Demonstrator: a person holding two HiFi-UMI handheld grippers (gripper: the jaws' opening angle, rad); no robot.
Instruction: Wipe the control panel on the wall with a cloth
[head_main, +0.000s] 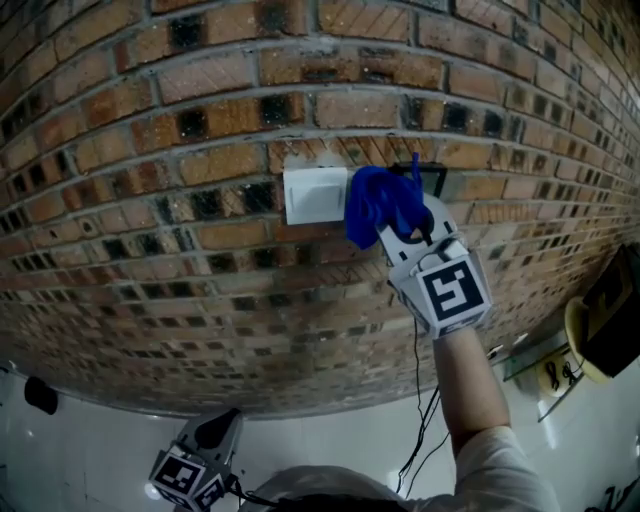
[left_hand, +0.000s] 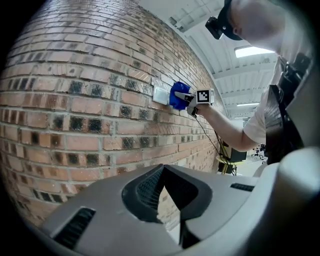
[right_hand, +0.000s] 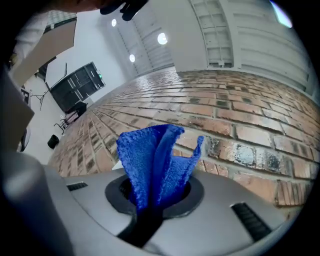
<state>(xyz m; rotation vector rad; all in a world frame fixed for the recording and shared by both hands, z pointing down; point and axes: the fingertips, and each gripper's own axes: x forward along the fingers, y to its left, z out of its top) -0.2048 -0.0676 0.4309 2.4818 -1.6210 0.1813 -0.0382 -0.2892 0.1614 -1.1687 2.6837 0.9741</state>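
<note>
Showing the right gripper (head_main: 398, 228) clamped on a folded blue cloth (head_main: 375, 200), loose folds fanned out past the jaw tips toward the brick wall (head_main: 200, 120). Cloth lying over the 3 o'clock edge of the white control panel (head_main: 315, 195) only, with most of the panel face bare at 9 o'clock of the cloth. Actual contact with the panel not certain from any view. Just beside the cloth at 1 o'clock, a dark-framed fitting (head_main: 432, 178), partly hidden. Low at 6 o'clock of the head view, well apart from the panel, the left gripper (head_main: 200, 462), jaw tips pressed together on nothing. Hanging beside the forearm (head_main: 470, 385), a black cable (head_main: 418, 390).

Likely faults, judged from this pose:
- **(a) Pull-out:** cloth held by a narrow pinch at its fold, so liable to be dragged out of the jaws by rough brick and mortar joints on any sweep beyond the panel rim.
- **(b) Missed area:** free folds floppy, so liable to skim rather than press, leaving the 9 o'clock part unwiped unless carried fully across.
- **(c) Hard contact:** jaw tips close behind the fabric, so liable to knock or actuate whatever switch the panel carries if pushed too firmly.
- **(d) Snagging:** risk of catching on the dark-framed fitting during a stroke toward 3 o'clock.
</note>
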